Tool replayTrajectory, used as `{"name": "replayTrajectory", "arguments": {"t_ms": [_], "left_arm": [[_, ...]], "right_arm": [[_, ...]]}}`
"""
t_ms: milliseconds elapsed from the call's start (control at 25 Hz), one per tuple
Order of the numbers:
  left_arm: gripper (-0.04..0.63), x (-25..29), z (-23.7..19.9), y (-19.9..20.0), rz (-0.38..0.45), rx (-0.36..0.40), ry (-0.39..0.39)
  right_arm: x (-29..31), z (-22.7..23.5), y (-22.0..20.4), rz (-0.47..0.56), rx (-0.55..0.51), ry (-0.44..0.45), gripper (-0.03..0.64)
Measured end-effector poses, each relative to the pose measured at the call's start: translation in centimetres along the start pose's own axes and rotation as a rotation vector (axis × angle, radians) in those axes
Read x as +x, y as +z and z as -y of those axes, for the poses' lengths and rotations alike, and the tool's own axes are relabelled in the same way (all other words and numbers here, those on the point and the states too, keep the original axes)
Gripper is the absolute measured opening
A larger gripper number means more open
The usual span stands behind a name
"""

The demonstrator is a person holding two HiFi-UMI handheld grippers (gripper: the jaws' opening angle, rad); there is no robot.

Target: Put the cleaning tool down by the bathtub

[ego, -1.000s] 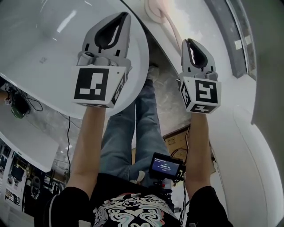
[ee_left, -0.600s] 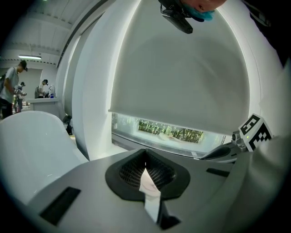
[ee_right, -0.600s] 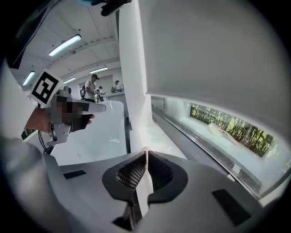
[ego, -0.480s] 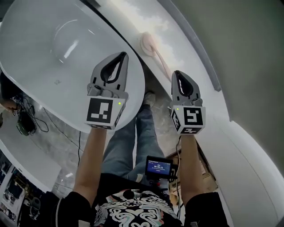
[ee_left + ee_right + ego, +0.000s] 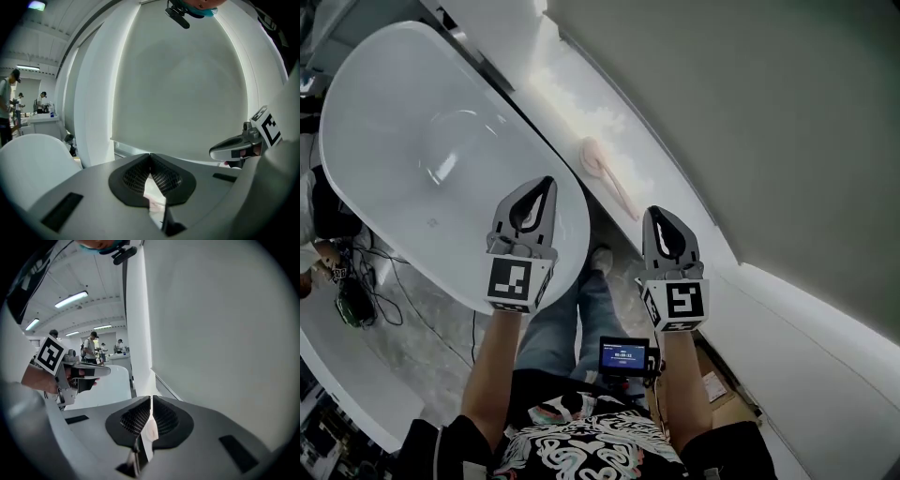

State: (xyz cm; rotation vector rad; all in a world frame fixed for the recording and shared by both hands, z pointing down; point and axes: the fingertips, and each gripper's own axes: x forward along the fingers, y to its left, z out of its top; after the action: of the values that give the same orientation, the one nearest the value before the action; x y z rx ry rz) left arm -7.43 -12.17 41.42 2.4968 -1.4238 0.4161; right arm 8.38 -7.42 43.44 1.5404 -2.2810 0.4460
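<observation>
The white bathtub (image 5: 384,141) sits at the left. The left gripper (image 5: 543,186) hangs over its near end, jaws clenched on nothing. The pink cleaning tool (image 5: 606,171) lies on the ledge (image 5: 558,89) just beside the tub. The right gripper (image 5: 656,214) is likewise clenched and empty.

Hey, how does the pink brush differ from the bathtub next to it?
The brush is pink; the bathtub is white. The brush is long and thin with a round head; the bathtub is a wide oval and far bigger. The brush lies flat on the ledge against the wall; the bathtub stands apart from that ledge, across a dark gap. Shared: both run lengthwise along the wall.
</observation>
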Motion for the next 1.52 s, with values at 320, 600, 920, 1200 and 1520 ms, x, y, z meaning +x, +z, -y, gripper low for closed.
{"name": "replayTrajectory", "arguments": {"t_ms": [320, 600, 920, 1200, 1520], "left_arm": [[0.015, -4.7, 0.5, 10.1, 0.106, 0.038, -0.013], [0.015, -9.6, 1.7, 19.0, 0.256, 0.026, 0.001], [0.015, -13.8, 3.6, 23.3, 0.311, 0.083, 0.019], [0.015, -14.4, 4.2, 23.4, 0.312, 0.079, 0.023], [0.015, -14.0, 3.9, 23.3, 0.333, 0.065, 0.047]], "right_arm": [[-6.3, -0.6, 8.2, 0.084, -0.006, -0.036, 0.037], [-11.3, -0.7, 14.4, 0.191, 0.011, -0.074, 0.037], [-15.8, -0.5, 18.1, 0.257, -0.017, -0.108, 0.037], [-16.6, -1.2, 19.6, 0.288, -0.035, -0.066, 0.028], [-15.8, -2.3, 20.4, 0.31, -0.044, -0.003, 0.028]]}}
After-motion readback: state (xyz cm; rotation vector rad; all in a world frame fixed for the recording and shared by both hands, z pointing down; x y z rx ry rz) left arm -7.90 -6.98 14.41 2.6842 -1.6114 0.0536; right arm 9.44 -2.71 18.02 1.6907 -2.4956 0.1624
